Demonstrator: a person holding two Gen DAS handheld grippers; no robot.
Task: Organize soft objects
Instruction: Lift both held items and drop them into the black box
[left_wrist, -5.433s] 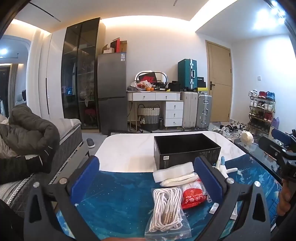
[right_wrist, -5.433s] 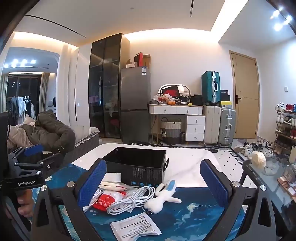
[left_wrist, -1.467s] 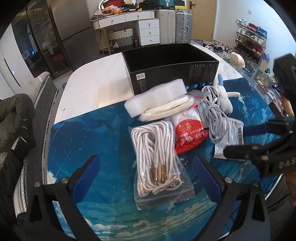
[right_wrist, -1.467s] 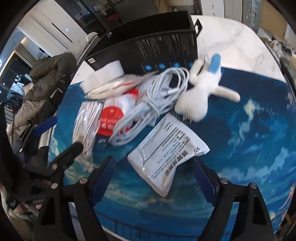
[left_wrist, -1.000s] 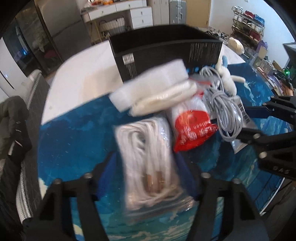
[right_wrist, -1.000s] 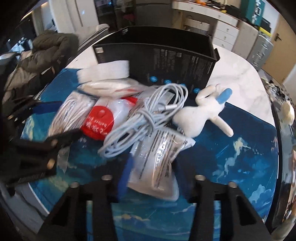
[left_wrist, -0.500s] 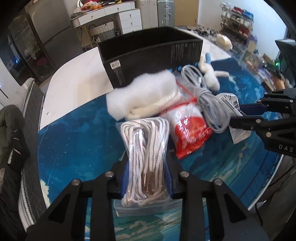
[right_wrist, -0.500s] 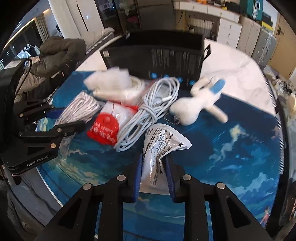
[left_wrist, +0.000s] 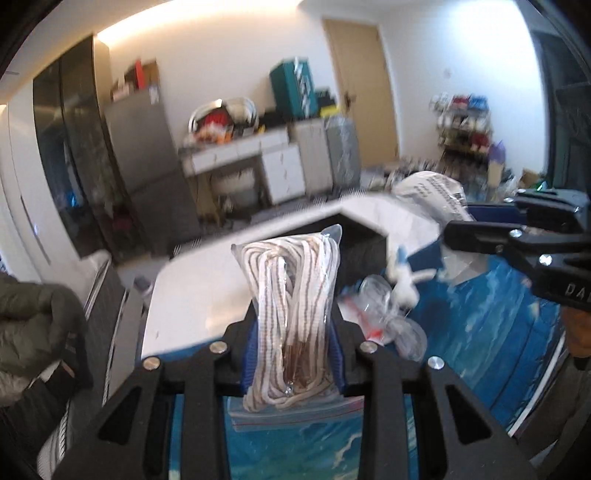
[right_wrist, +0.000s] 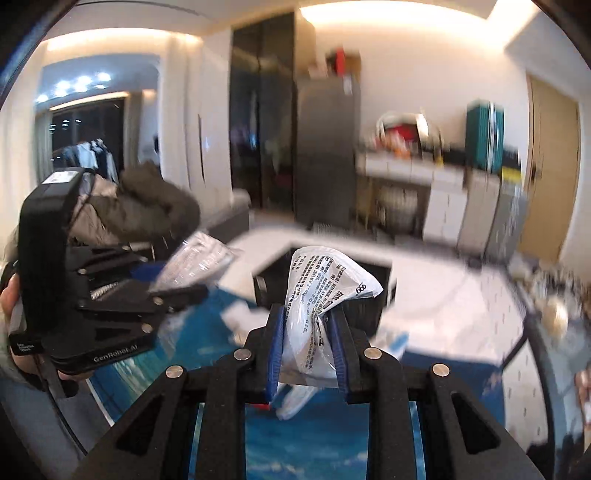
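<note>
both grippers carry: left gripper (left_wrist: 293, 354) pinches the bagged cord (left_wrist: 291, 302), right gripper (right_wrist: 308, 350) pinches the printed pouch (right_wrist: 325, 295), both above the tabletop (left_wrist: 192, 310); next, each likely needs releasing over the black box (right_wrist: 380, 295)

A clear bag of white cord (left_wrist: 293, 306) and a crumpled printed white packet (right_wrist: 321, 306) stand upright, lifted.

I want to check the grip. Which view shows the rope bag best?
The left wrist view: the rope bag fills its centre, clamped between the jaws. The right wrist view shows only a blurred end of it.
</note>
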